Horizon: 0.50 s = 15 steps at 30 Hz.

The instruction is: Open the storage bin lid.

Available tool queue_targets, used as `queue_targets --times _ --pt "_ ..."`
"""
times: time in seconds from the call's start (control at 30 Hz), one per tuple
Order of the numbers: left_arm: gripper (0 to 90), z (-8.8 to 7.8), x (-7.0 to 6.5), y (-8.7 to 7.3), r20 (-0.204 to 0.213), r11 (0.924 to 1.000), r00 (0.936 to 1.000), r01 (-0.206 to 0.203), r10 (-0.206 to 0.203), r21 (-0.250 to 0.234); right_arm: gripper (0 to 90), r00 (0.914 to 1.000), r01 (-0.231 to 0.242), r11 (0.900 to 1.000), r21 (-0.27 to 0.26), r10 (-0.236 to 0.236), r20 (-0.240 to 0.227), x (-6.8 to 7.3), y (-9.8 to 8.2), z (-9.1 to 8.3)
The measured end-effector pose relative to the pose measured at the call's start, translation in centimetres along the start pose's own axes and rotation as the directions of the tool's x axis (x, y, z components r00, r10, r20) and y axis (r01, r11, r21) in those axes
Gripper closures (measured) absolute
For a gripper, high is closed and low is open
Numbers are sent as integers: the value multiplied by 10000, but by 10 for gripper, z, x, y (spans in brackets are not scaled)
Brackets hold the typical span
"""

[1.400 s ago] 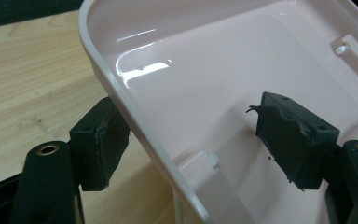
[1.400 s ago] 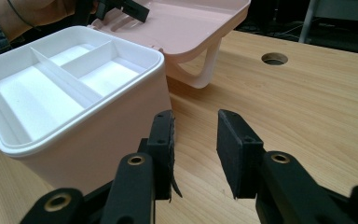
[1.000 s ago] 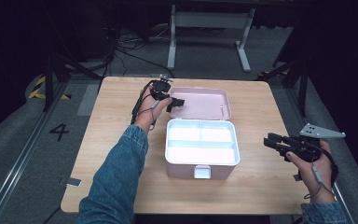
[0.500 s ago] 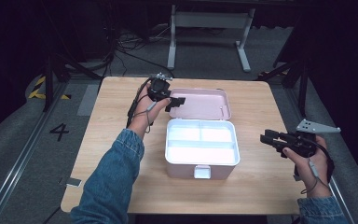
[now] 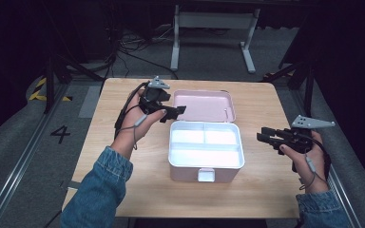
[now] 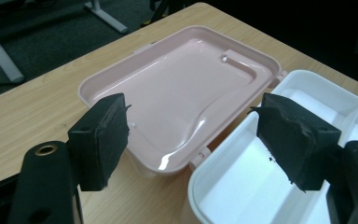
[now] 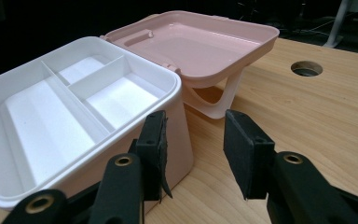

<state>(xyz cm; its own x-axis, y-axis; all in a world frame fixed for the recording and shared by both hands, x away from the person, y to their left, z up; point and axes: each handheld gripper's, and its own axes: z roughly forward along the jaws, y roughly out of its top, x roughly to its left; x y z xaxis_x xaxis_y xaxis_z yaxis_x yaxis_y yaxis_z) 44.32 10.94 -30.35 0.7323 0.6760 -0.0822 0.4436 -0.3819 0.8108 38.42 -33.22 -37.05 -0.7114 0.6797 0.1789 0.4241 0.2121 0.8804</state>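
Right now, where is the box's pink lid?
In the high view the flipped-open pink plastic lid lies behind the white divided tray, hinged to it, with the left claw at its left edge.

Numeral "4" (image 5: pixel 60 134) marked on grey floor left of table (image 5: pixel 123 190). No other legible text.

I see the box (image 5: pixel 206 164) mid-table (image 5: pixel 123 175), its open lid (image 5: pixel 204 105) lying flat behind it. My left gripper (image 5: pixel 173 111) hangs over the lid's left edge; my right gripper (image 5: pixel 262 137) sits right of the box, apart from it.
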Motion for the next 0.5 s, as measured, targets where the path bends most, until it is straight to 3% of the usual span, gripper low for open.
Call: queue_targets --times 0.27,0.5 --pt "254 -35 -5 -16 -260 9996 9996 -134 128 -244 594 9999 14 9999 162 -12 -115 -5 7 10" --pt "255 -63 -3 -42 -591 9987 9982 -149 120 -482 572 9996 -266 9977 621 258 142 -17 7 14"
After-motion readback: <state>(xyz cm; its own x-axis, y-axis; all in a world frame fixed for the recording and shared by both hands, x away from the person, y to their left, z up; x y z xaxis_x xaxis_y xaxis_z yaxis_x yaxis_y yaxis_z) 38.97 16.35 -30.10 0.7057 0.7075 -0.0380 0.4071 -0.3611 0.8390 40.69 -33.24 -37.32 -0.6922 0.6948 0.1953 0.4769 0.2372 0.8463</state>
